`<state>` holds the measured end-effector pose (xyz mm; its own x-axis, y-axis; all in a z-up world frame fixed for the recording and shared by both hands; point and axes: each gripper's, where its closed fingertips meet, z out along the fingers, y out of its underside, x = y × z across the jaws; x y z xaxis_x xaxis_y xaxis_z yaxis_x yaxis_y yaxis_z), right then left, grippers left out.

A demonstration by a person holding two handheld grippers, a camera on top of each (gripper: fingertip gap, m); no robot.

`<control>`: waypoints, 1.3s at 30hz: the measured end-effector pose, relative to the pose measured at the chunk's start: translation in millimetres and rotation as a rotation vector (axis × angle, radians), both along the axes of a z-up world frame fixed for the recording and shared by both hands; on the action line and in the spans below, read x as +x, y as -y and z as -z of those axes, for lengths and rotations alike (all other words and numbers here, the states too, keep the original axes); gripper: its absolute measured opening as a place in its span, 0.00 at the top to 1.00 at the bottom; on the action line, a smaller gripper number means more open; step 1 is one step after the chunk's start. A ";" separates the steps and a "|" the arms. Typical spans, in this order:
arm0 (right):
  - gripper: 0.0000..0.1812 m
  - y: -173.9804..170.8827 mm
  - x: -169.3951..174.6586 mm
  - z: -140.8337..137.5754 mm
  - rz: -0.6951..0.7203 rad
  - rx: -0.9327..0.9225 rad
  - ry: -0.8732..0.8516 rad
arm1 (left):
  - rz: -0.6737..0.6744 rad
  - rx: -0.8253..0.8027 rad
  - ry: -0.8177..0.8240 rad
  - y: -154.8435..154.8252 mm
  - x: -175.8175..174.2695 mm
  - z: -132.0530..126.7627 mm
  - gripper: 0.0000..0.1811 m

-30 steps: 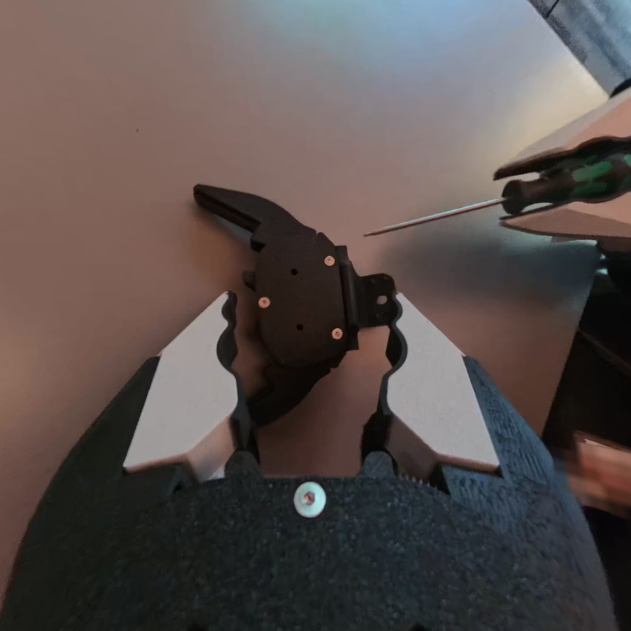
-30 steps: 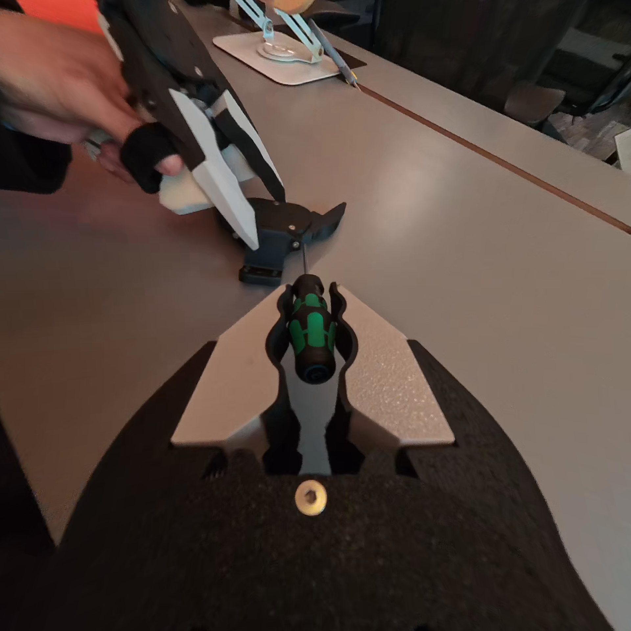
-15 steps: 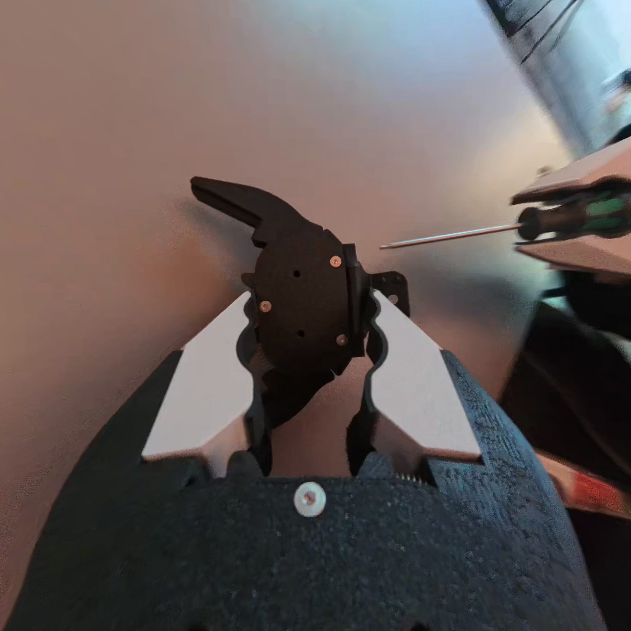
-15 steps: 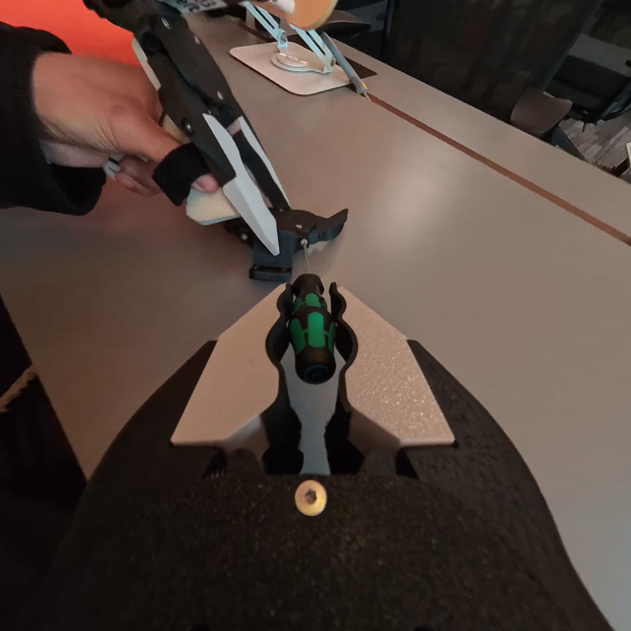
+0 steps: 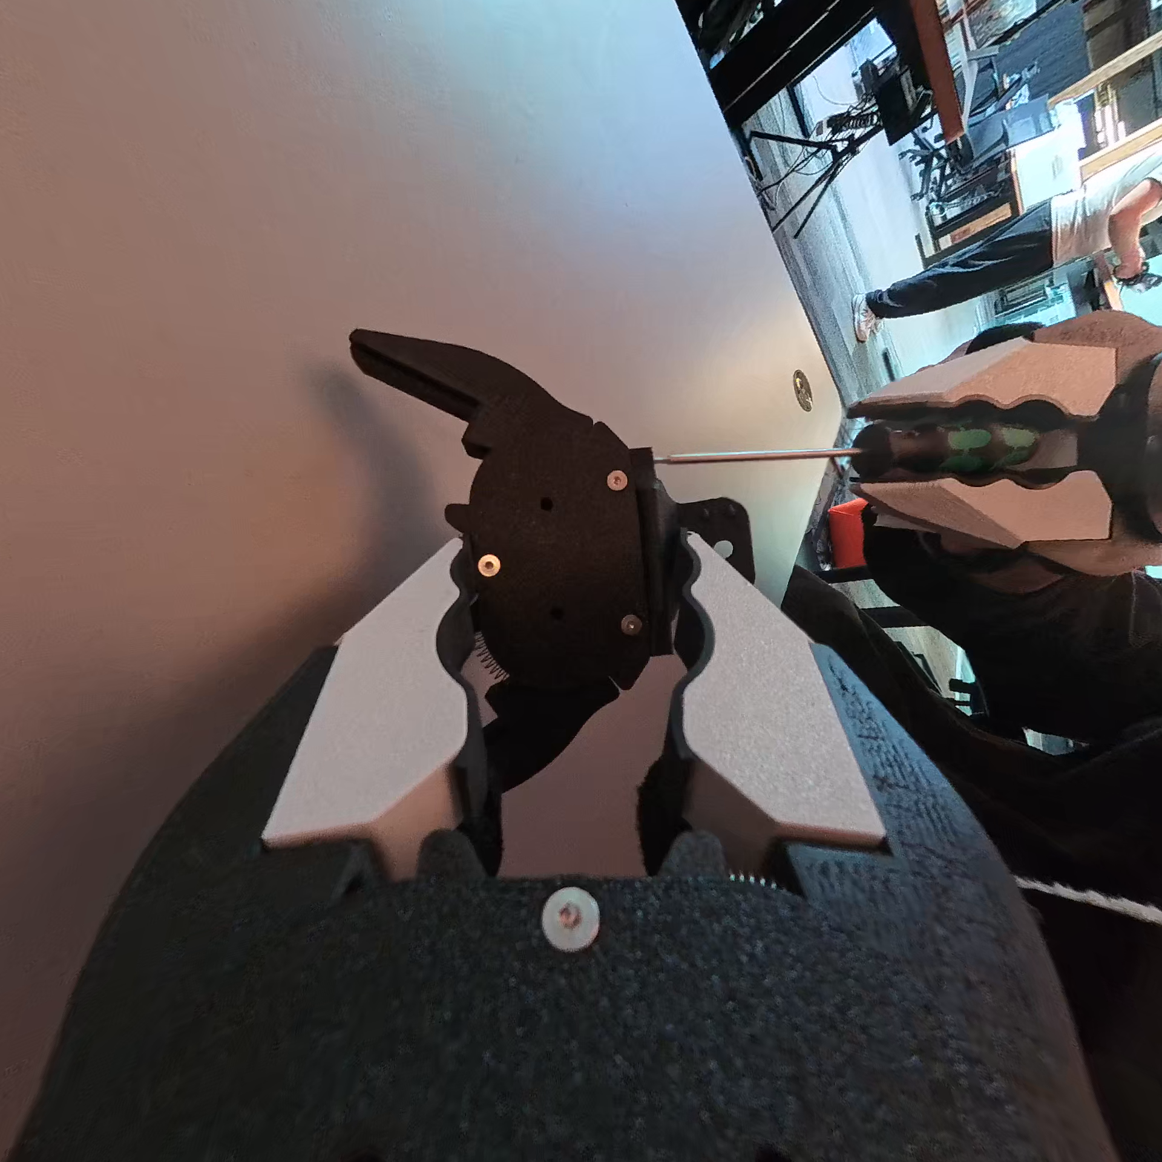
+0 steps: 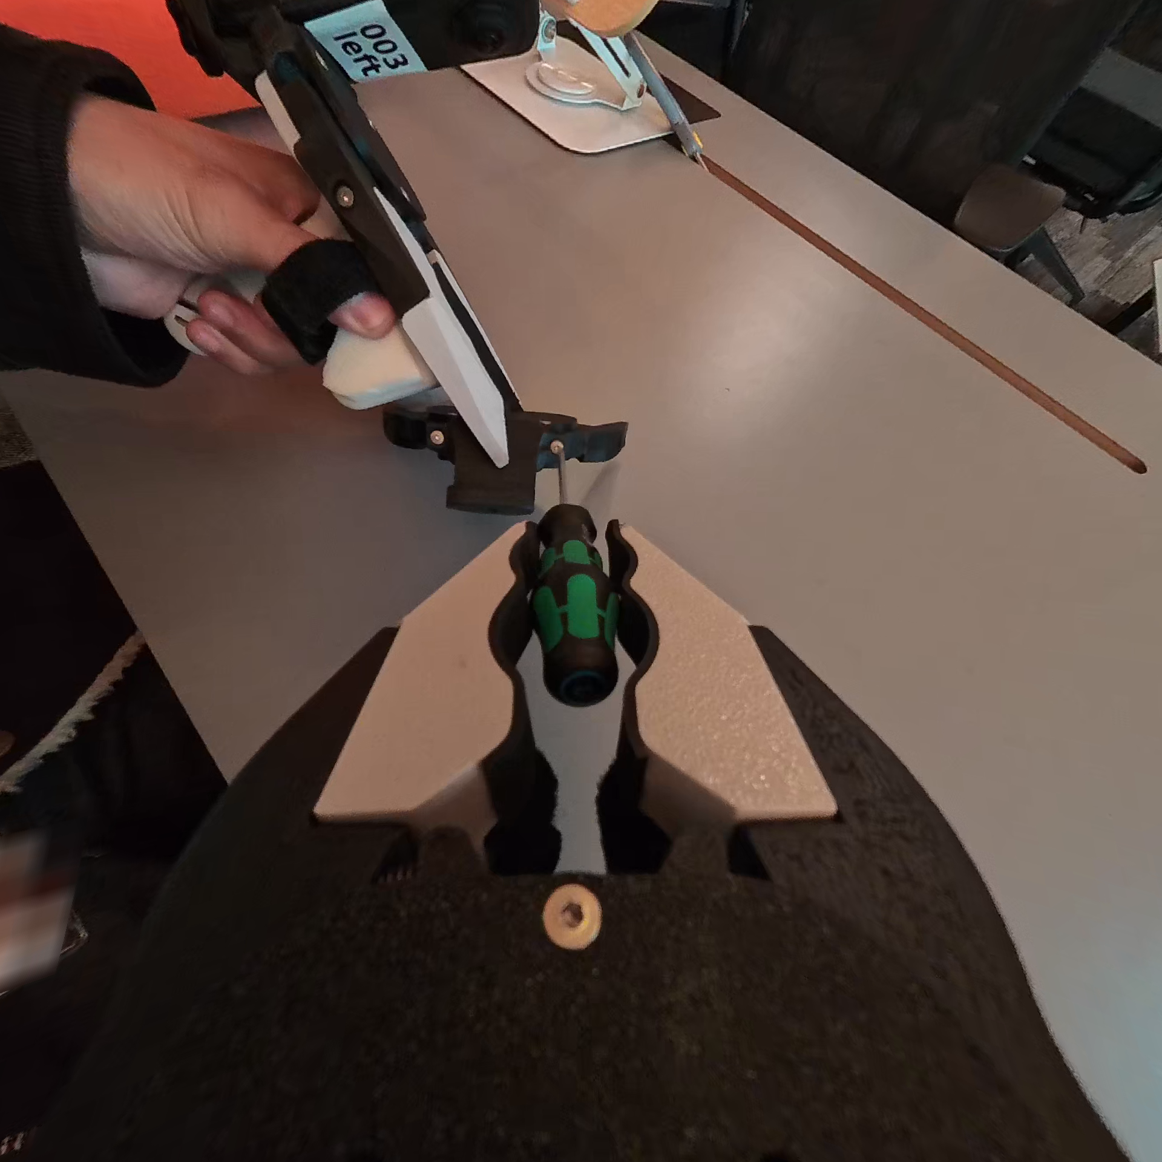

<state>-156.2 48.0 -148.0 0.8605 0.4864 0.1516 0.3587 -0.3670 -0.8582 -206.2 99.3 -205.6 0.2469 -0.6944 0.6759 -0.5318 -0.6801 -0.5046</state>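
Note:
A black plastic part (image 5: 534,453) with three small screws lies on the grey table (image 5: 283,188). My left gripper (image 5: 573,544) is shut on its rounded body, one finger on each side. My right gripper (image 6: 575,534) is shut on the black and green handle of a screwdriver (image 6: 575,607). The thin shaft (image 5: 754,454) reaches the part's upper right edge, and the tip sits at a screw (image 6: 556,448) on the part (image 6: 490,487). The right wrist view shows the left gripper's fingers (image 6: 465,377), held by a hand (image 6: 182,214), pressing down on the part.
A white base plate with a light-blue stand (image 6: 597,113) is at the table's far end. A dark seam (image 6: 912,308) runs along the table. The table's edge lies close on the left (image 6: 126,603). A chair (image 6: 1012,207) and a person (image 5: 1006,264) are beyond the table.
My left gripper has closed from open around the black part to shut on it. The screwdriver has moved in until its tip meets the part.

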 end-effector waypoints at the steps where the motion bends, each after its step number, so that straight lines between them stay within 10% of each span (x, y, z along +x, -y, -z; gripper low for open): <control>1: 0.89 -0.1 0.0 0.6 0.002 -0.002 0.001 | -0.001 0.006 -0.004 -0.2 -0.2 0.5 0.65; 21: 0.89 4.2 -0.3 21.5 -0.040 -0.007 0.193 | -0.009 0.125 -0.140 -3.3 -2.9 13.7 0.65; 31: 0.88 5.6 3.2 41.8 0.247 -0.310 -0.600 | -0.045 0.244 -0.211 -6.7 -1.1 21.9 0.66; 39: 0.89 2.4 -1.3 46.1 0.173 -0.194 -0.398 | -0.042 0.279 -0.237 -10.6 -5.4 25.0 0.66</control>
